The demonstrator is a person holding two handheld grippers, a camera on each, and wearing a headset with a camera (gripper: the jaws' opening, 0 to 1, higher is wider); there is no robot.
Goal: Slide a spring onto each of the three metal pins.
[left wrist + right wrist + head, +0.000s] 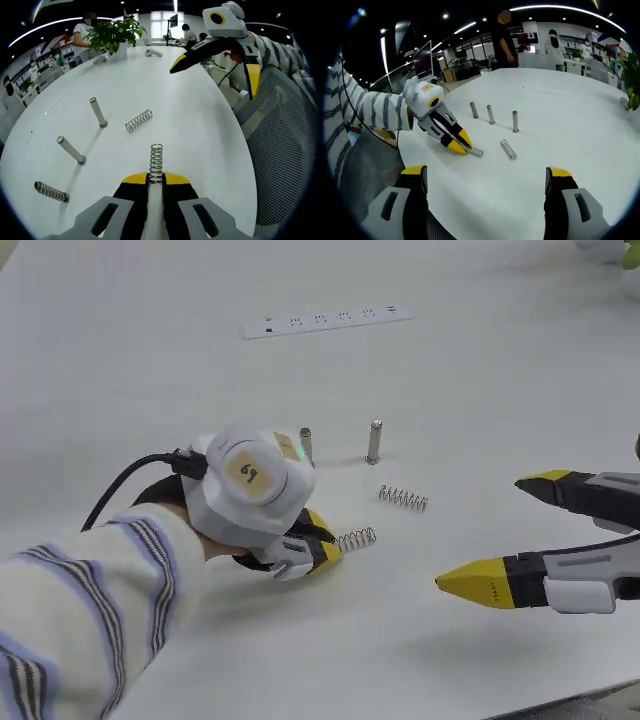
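Found the left gripper (156, 176) closed on one end of a spring (156, 157), low on the table (210, 130). Judged the task a third done: counted one coiled pin (474, 110) already wearing its spring, with the middle pin (490, 114) and the end pin (515, 121) beside it standing bare. Reckoned two to go, one likely for the spring in hand. Noted a loose spring (508, 149) lying flat near the end pin. Read the spring's long axis as near level with the table and in line with the jaws, free end aimed straight ahead, not at any pin; judged it due a tip upright. Saw the right gripper (486, 172) wide open, empty, well apart.
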